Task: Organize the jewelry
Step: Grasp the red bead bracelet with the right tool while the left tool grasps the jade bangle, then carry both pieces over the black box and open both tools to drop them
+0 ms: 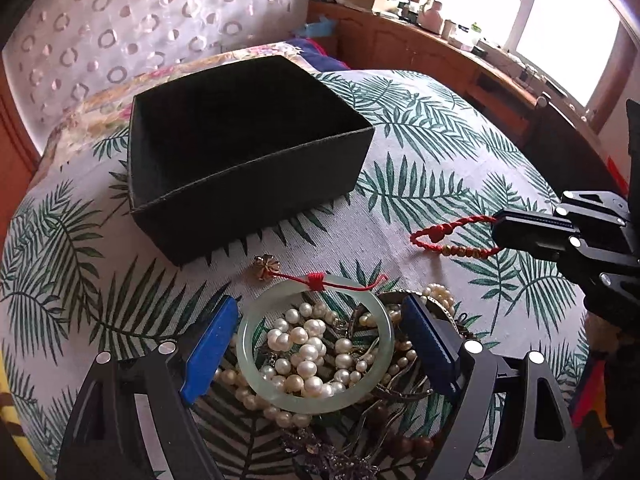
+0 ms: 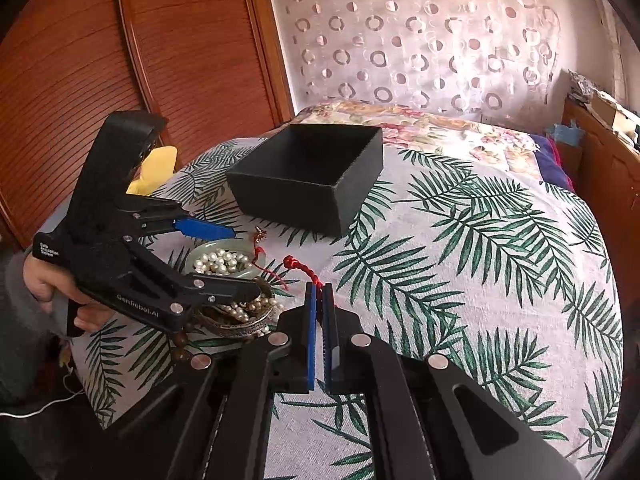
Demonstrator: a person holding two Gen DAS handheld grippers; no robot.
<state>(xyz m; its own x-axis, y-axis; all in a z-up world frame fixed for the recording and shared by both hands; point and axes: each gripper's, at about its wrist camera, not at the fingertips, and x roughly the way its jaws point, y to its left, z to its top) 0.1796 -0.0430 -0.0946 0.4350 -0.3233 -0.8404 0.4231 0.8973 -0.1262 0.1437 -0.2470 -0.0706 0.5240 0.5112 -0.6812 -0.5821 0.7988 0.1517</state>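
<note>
A pale green jade bangle (image 1: pixel 316 344) lies on a heap of pearl strands (image 1: pixel 308 356) and metal bracelets on the leaf-print cloth. My left gripper (image 1: pixel 320 312) is open, its blue pads on either side of the bangle. It also shows in the right wrist view (image 2: pixel 240 260). My right gripper (image 2: pixel 319 292) is shut on a red braided cord bracelet (image 1: pixel 452 236) with gold beads and holds it just above the cloth, right of the heap. The bracelet's loop sticks out past the fingertips (image 2: pixel 298 266). An open black box (image 1: pixel 244 152) stands beyond, dark inside.
A small gold charm (image 1: pixel 264 267) on a red string lies in front of the box (image 2: pixel 312 176). Brown wooden beads (image 1: pixel 404 444) lie at the heap's near edge. A floral quilt (image 2: pixel 420 124), a wooden wardrobe (image 2: pixel 140 60) and a cluttered wooden counter (image 1: pixel 420 44) surround the bed.
</note>
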